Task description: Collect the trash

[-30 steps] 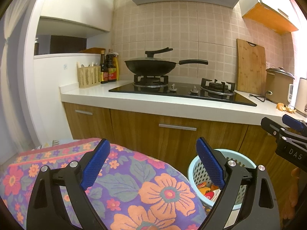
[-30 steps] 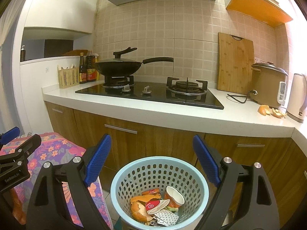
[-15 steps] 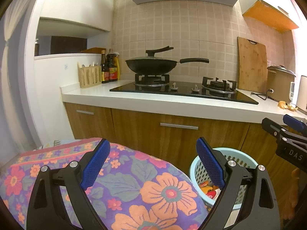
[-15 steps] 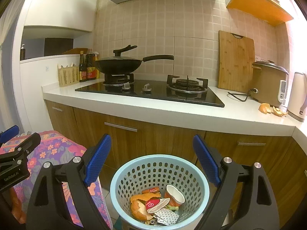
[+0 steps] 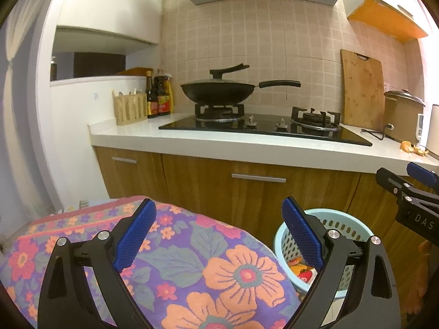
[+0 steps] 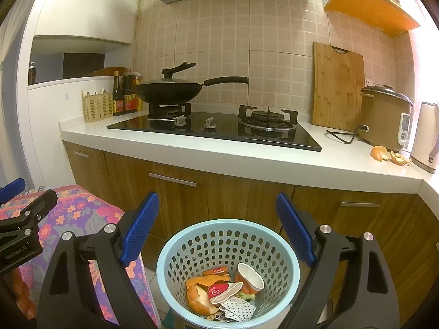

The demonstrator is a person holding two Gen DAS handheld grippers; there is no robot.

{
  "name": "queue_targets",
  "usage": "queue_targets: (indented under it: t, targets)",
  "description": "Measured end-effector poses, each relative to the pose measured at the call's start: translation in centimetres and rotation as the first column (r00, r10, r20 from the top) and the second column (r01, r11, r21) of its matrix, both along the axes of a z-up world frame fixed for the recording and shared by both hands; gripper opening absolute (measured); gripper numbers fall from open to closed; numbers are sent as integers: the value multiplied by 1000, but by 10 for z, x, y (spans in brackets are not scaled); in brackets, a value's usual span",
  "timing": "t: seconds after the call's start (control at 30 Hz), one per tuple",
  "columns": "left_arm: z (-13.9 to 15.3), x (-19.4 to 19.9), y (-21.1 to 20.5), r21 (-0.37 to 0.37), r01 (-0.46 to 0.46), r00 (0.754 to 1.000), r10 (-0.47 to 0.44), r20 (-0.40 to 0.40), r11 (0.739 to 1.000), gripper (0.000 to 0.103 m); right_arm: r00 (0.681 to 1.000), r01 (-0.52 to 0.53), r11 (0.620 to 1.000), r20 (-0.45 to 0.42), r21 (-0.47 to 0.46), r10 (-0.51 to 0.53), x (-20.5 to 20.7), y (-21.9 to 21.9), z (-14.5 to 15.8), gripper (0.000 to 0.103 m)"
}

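Note:
A light blue perforated trash basket [image 6: 164, 257] stands on the floor in front of the cabinets, holding orange peel [image 6: 199, 293], a crushed paper cup [image 6: 248, 275] and wrappers. It also shows in the left wrist view [image 5: 340, 219]. My right gripper [image 6: 218, 227] is open and empty, held above the basket's rim. My left gripper [image 5: 218, 233] is open and empty above a floral cloth [image 5: 205, 260], left of the basket. Orange peels [image 6: 389, 155] lie on the white countertop near the rice cooker.
The countertop [image 6: 247, 159] carries a gas hob with a black wok [image 6: 170, 90], a cutting board [image 6: 338, 87], a rice cooker [image 6: 384, 118], a kettle [image 6: 426, 134], sauce bottles [image 6: 124, 93] and a utensil basket. Wooden cabinet doors [image 6: 192, 200] stand below.
Both grippers have dropped slightly, so the counter sits a little higher in each view. The jaws stay open and the basket has not moved.

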State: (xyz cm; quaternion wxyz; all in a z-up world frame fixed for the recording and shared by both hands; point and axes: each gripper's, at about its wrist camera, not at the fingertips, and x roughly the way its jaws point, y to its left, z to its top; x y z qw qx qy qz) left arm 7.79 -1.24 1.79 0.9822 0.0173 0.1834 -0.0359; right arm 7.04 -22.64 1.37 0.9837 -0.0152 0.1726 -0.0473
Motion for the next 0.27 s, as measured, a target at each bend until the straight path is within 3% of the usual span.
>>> queue_targets:
  t: [0.27]
  targets:
    - [-2,1,4,-11,-15,1000,15,-8,1000,95,1000,2,1000,-11,5,-2,3,-2,-3,82]
